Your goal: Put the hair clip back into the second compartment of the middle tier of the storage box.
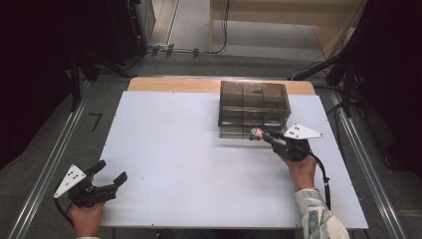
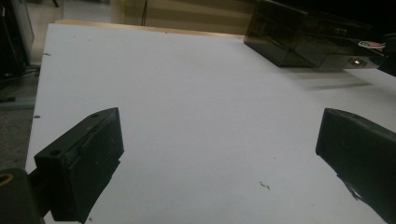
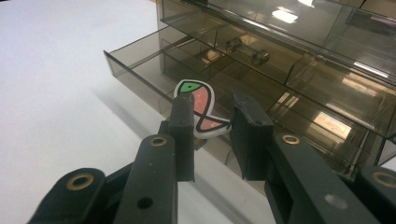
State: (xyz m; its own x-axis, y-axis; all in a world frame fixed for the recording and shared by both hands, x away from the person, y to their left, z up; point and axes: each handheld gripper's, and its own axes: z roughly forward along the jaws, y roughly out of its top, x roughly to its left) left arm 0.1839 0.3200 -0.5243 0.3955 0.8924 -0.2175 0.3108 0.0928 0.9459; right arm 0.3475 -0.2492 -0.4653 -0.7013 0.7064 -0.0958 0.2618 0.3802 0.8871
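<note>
Setting: probably a laboratory recording bay.
Work surface: bare white tabletop [image 1: 199, 164] on a wooden board.
Surround: dark curtains, partly too dim to judge.
Floor: grey carpet, metal rails [image 1: 47, 169], trailing cables [image 1: 189, 50].
Equipment: smoked-plastic drawer cabinet [image 1: 254, 107].

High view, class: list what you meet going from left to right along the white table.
Left gripper → fish-shaped piece → right gripper, with the smoky drawer box behind it.

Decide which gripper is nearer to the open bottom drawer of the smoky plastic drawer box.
Right. The right gripper holds a fish-shaped piece at the open drawer; the left gripper sits at the table's near left corner, far away.
</note>
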